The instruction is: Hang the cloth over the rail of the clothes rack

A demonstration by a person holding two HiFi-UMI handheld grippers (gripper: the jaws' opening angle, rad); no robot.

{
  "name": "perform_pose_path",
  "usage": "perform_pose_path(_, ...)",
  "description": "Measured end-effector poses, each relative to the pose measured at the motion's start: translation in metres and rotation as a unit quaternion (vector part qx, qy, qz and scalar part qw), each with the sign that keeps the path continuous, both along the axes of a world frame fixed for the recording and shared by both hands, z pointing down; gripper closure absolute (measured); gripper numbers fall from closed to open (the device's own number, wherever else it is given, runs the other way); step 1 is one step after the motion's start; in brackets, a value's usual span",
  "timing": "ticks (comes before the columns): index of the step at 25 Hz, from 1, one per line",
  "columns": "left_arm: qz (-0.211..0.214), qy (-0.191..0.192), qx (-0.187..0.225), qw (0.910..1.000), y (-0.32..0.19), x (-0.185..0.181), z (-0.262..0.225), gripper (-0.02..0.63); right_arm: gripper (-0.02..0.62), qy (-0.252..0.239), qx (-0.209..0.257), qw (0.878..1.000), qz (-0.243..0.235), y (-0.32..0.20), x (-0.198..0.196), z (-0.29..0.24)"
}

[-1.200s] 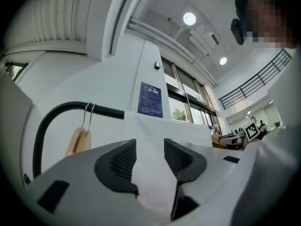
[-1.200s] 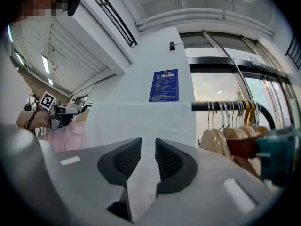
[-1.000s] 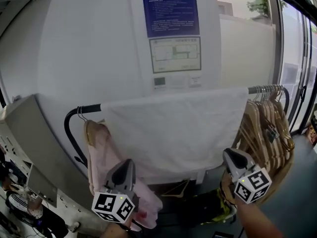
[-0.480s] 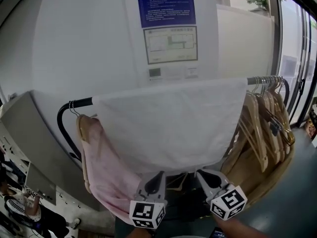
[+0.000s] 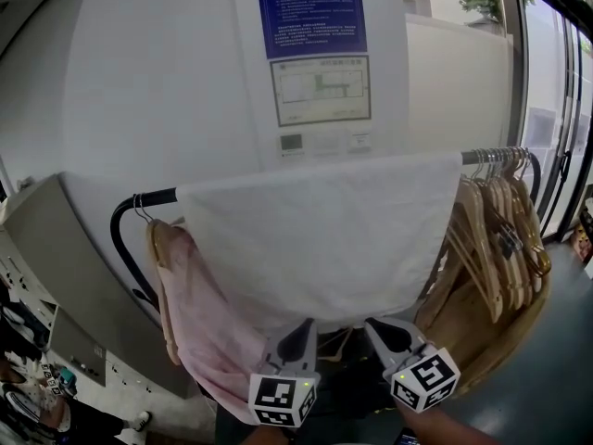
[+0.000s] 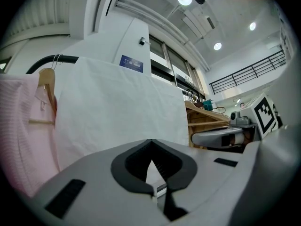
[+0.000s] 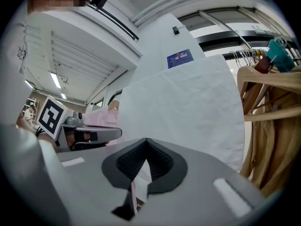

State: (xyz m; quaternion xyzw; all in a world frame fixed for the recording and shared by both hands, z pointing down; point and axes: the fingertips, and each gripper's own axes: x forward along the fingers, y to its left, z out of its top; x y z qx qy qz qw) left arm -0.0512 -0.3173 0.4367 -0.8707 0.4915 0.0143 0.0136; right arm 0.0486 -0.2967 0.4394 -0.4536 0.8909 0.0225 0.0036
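Observation:
A white cloth [image 5: 315,230] hangs spread over the rail [image 5: 153,197] of the clothes rack, its lower edge curving just above both grippers. My left gripper [image 5: 298,334] is below the cloth's bottom edge, shut, with nothing in it. My right gripper [image 5: 380,330] is close beside it, also shut and empty. In the left gripper view the cloth [image 6: 117,112] fills the middle beyond the closed jaws of the left gripper [image 6: 151,142]. In the right gripper view the cloth [image 7: 188,102] hangs beyond the right gripper [image 7: 146,140].
A pink garment [image 5: 199,323] on a wooden hanger hangs at the rail's left end. Several bare wooden hangers [image 5: 500,239] crowd the right end. A white wall with a blue notice [image 5: 310,12] stands behind, a grey cabinet [image 5: 46,248] at left, windows at right.
Both grippers have moved inward from the cloth's lower corners and now sit side by side under its middle. The cloth stays draped on the rail.

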Motion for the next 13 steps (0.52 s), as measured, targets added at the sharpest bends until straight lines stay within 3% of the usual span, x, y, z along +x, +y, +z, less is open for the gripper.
perform_pose_path(13, 0.003, 0.007, -0.003, 1.0, -0.0057, 0.0027, -0.0036, 0.601, 0.595, 0.002, -0.001, 1.0, 0.001, -0.005, -0.0003, -0.0047)
